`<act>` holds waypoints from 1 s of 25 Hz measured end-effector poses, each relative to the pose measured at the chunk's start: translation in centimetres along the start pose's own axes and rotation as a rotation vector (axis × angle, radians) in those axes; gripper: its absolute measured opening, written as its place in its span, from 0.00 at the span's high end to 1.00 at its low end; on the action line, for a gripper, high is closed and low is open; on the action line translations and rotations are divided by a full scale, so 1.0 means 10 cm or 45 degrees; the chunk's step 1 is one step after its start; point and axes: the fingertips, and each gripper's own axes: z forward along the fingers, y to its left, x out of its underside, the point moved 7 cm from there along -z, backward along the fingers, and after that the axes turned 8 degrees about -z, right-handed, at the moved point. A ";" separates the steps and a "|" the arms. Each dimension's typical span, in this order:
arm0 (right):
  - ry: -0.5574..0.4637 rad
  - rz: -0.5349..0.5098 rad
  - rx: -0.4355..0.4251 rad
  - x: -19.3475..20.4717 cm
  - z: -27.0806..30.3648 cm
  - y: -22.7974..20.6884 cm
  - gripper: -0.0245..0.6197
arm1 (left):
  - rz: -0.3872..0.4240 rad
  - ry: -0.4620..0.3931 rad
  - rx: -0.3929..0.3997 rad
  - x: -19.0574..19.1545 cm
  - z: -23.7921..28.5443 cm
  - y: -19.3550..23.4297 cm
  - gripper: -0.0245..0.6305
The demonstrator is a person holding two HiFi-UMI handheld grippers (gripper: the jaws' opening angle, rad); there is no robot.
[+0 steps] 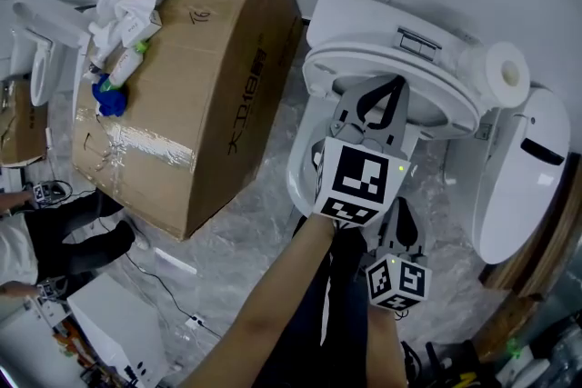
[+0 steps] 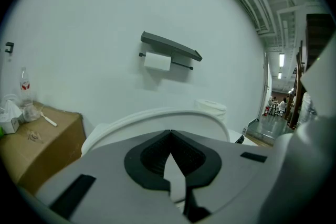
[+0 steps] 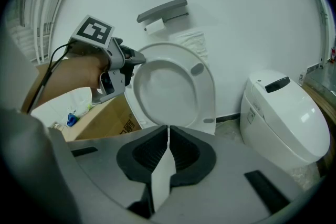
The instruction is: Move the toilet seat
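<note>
Right at the closed, empty tips of left gripper (image 3: 137, 59): upper side rim of raised toilet seat (image 3: 170, 89), long axis near upright, tilted back toward wall (image 3: 247, 18); well short of it and lower, right gripper (image 3: 168, 128), jaws likewise together on nothing; left plainly nearer.

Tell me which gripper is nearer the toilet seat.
Left. The left gripper is right at the toilet seat's rim, at its upper left in the right gripper view; the right gripper sits back, facing the seat, apart from it.
</note>
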 end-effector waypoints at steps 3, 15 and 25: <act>0.003 -0.003 -0.008 -0.01 0.02 0.01 0.92 | -0.005 0.002 -0.004 -0.02 0.04 0.01 0.94; -0.007 -0.012 -0.015 -0.05 0.01 0.02 0.93 | -0.042 -0.006 -0.002 0.02 -0.03 0.02 0.94; -0.050 -0.043 -0.023 -0.08 -0.11 0.06 0.94 | -0.084 0.081 -0.095 0.55 -0.73 -0.03 0.94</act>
